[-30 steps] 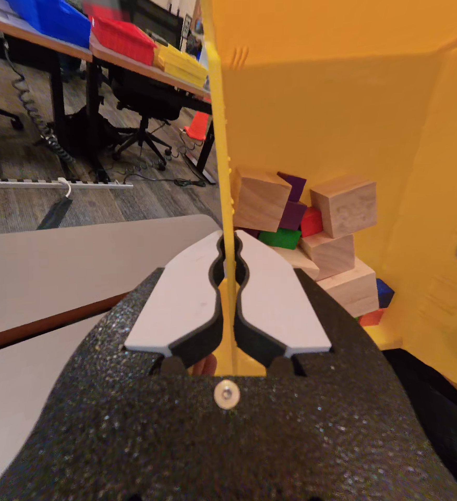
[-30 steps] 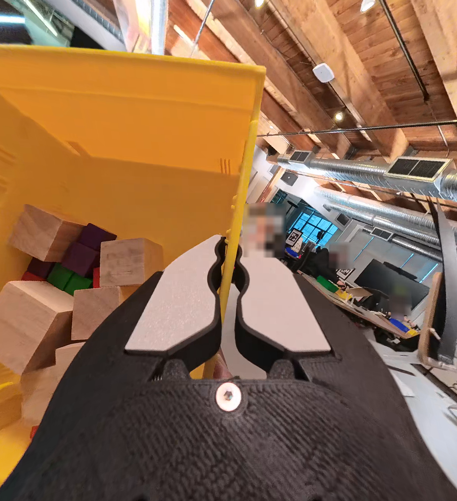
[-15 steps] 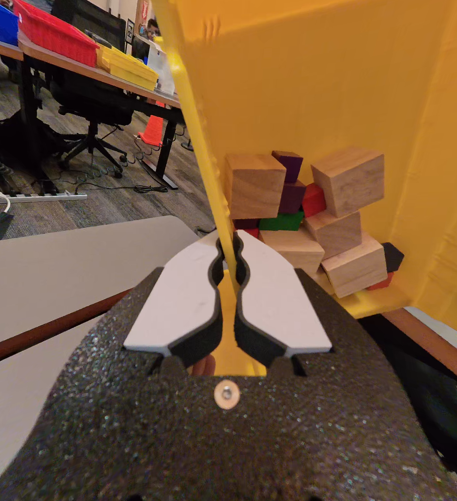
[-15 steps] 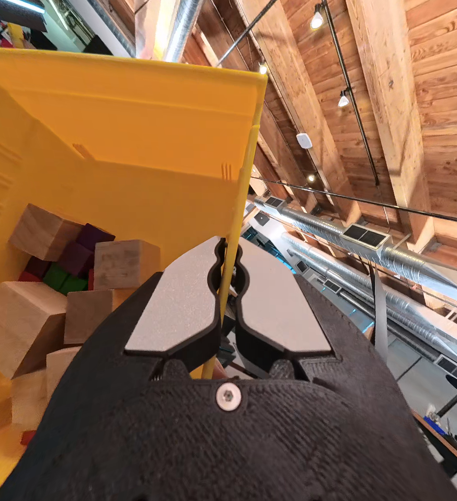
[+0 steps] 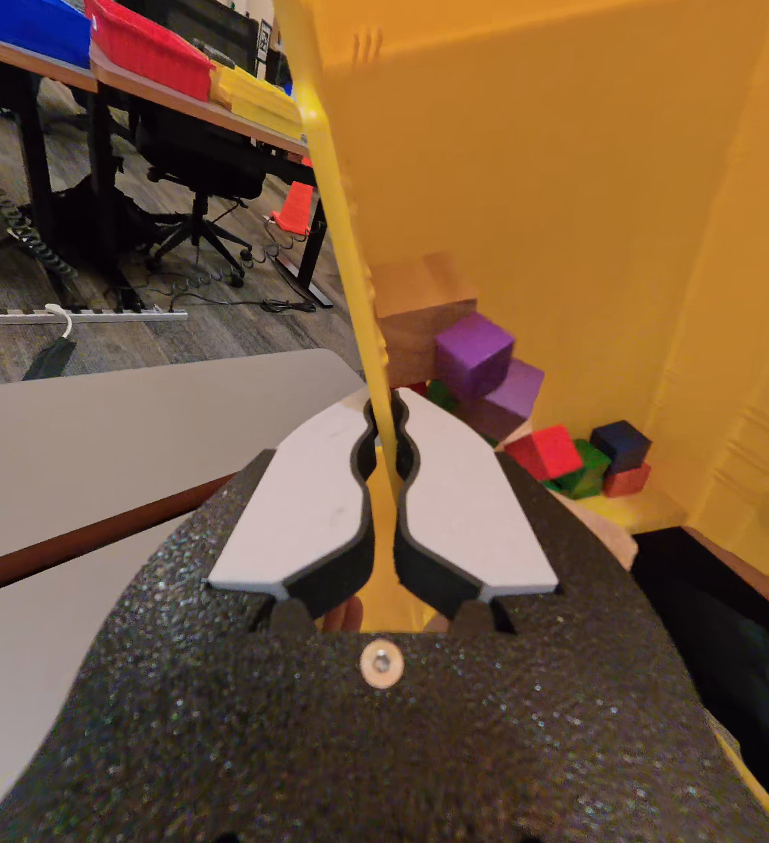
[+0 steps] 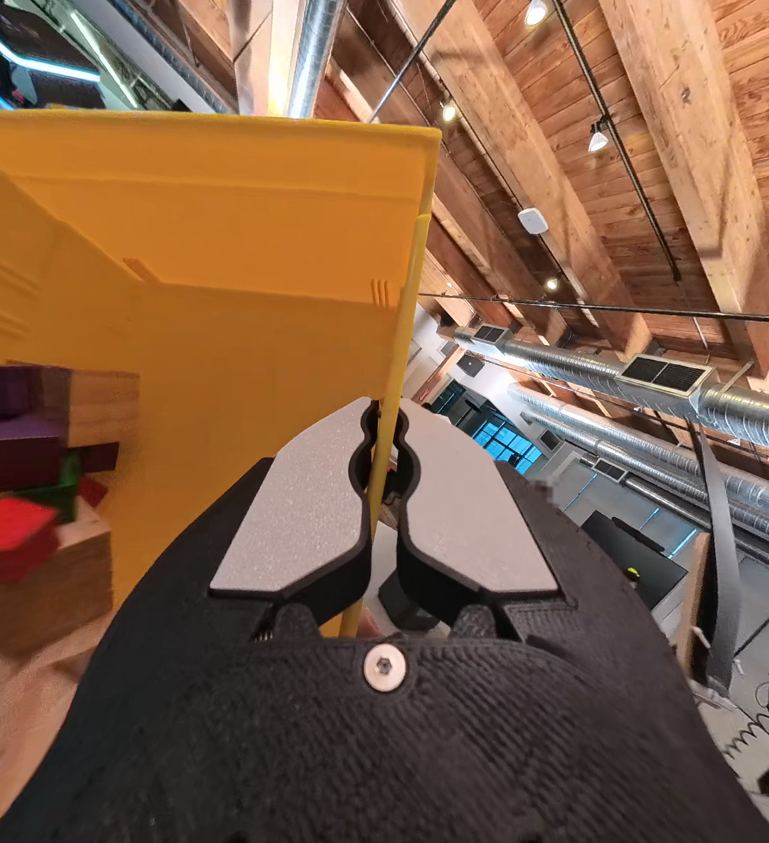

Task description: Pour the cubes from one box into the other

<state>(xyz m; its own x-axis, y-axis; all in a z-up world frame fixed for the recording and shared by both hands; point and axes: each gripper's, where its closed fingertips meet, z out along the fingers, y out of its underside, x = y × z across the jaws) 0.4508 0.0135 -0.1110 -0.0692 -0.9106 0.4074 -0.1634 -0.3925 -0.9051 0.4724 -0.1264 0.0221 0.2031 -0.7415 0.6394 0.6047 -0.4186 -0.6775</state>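
Note:
A yellow box (image 5: 556, 182) is held tilted in the air by both grippers. My left gripper (image 5: 385, 406) is shut on its left wall; my right gripper (image 6: 385, 406) is shut on its right wall (image 6: 401, 365). Inside, cubes slide toward the low edge: purple cubes (image 5: 471, 353), a red cube (image 5: 547, 449), green (image 5: 588, 474), a dark blue one (image 5: 620, 444) and a wooden cube (image 5: 407, 337). In the right wrist view the cubes are blurred: a red one (image 6: 4, 533), purple ones (image 6: 13, 447), wooden ones (image 6: 100, 406). A dark box (image 5: 715, 638) lies below the yellow box's low edge.
A grey table (image 5: 122, 438) lies under my left gripper. Beyond it stand desks with blue, red (image 5: 145, 50) and yellow bins, an office chair (image 5: 195, 182) and an orange cone (image 5: 293, 207). The right wrist view points up at a wooden ceiling with metal ducts (image 6: 647, 378).
The yellow box has tilted further. The stack of cubes has broken up; most wooden cubes have slid down out of the left view and the coloured ones have tumbled toward the low edge.

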